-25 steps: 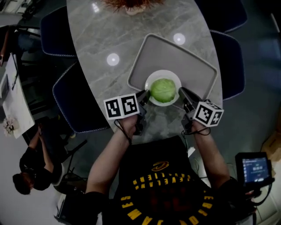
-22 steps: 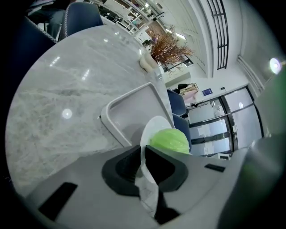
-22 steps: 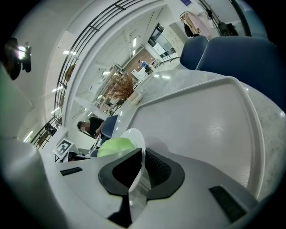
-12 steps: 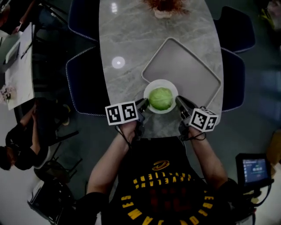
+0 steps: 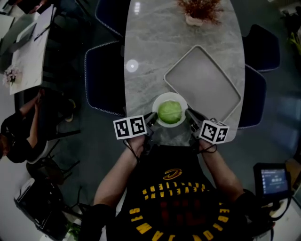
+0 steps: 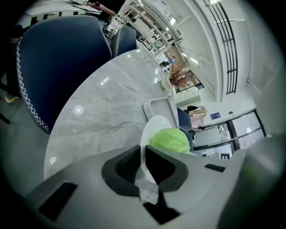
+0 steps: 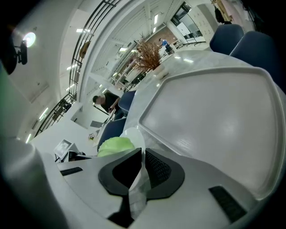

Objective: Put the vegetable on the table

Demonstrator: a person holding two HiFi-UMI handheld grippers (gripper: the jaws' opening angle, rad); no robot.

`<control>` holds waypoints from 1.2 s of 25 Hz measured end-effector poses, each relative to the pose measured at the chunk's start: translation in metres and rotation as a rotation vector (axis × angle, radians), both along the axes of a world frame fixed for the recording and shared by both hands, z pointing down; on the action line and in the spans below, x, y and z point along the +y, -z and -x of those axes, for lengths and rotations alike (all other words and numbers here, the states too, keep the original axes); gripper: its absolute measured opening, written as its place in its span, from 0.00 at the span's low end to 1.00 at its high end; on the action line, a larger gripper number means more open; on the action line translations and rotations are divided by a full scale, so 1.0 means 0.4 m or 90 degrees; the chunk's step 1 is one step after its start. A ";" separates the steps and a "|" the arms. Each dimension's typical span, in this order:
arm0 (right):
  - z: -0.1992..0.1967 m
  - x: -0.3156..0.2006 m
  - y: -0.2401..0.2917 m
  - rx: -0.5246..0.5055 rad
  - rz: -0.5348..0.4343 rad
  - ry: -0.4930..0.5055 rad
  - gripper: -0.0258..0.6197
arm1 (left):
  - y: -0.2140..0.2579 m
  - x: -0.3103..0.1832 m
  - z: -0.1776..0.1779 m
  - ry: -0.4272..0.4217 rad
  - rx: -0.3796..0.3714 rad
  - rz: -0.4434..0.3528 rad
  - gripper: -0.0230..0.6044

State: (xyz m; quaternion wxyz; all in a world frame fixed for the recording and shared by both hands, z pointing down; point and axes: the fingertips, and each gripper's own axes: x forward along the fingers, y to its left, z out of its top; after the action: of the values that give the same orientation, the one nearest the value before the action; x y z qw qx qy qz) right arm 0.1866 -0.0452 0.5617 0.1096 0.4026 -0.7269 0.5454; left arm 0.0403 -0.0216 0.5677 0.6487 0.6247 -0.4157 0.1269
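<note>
A green cabbage (image 5: pixel 170 111) lies on a white plate (image 5: pixel 161 100) over the near end of the grey marble table (image 5: pixel 150 47), just off the tray's near corner. My left gripper (image 5: pixel 153 117) is shut on the plate's left rim. On the opposite side, my right gripper (image 5: pixel 189 116) is shut on the right rim. In the left gripper view the plate's edge (image 6: pixel 154 125) runs between the dark pads of the left gripper (image 6: pixel 143 154), with the cabbage (image 6: pixel 170 139) beyond. The right gripper view shows the same: the right gripper (image 7: pixel 142 156), the rim (image 7: pixel 134 134) and the cabbage (image 7: pixel 115 145).
A pale empty square tray (image 5: pixel 202 82) lies on the table's right half, just beyond the plate. A dried plant (image 5: pixel 200 12) stands at the far end. Dark blue chairs (image 5: pixel 106 77) flank the table on both sides. A person (image 5: pixel 19 136) sits at the left.
Both grippers have drawn the plate with the cabbage towards me, off the tray's near corner and over the bare marble. The grips on the rim are the same.
</note>
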 end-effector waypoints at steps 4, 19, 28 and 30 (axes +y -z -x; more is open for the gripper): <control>0.045 0.013 -0.018 0.007 0.006 0.021 0.09 | -0.004 0.020 0.049 0.012 -0.003 0.000 0.09; 0.159 0.056 -0.072 0.031 0.020 0.049 0.09 | -0.055 0.068 0.160 0.013 -0.002 0.022 0.09; 0.200 0.084 -0.124 0.041 0.031 0.035 0.10 | -0.109 0.087 0.197 -0.008 0.005 0.034 0.09; 0.200 0.084 -0.130 0.043 0.033 0.034 0.09 | -0.116 0.083 0.197 -0.011 0.004 0.035 0.09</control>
State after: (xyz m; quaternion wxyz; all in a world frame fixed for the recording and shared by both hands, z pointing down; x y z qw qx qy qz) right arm 0.1067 -0.0117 0.6138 0.1592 0.3981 -0.7190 0.5470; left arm -0.0386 0.0117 0.6142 0.6657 0.6108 -0.4047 0.1414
